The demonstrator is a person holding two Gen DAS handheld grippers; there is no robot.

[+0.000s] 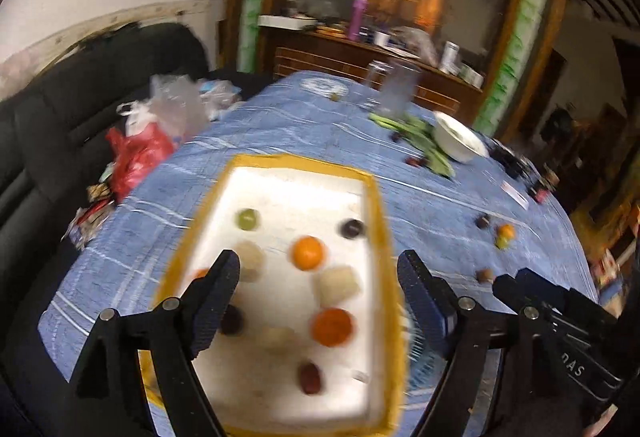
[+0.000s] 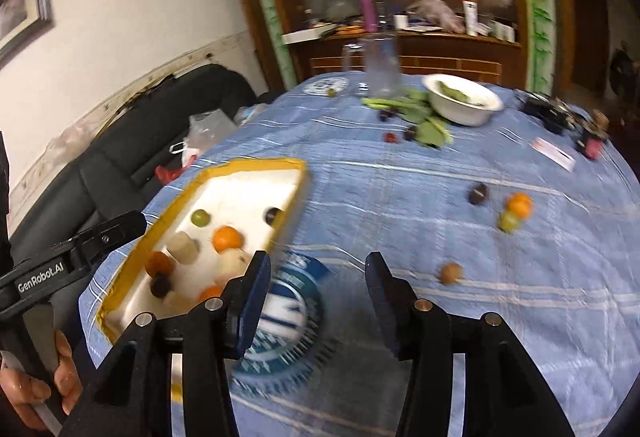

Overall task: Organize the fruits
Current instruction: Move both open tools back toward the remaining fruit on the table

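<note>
Fruits point(image 1: 307, 253) lie in tray point(image 1: 376, 205) between left gripper point(image 1: 320, 269) fingers, apart, seemingly empty; right gripper point(image 2: 316, 273) likewise

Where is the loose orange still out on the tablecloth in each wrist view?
Left wrist: the orange sits far right, mid-height, right of the tray.
Right wrist: the orange is right of centre, above the open gripper.
Shared landmark: the white bowl at the table's far side.
</note>
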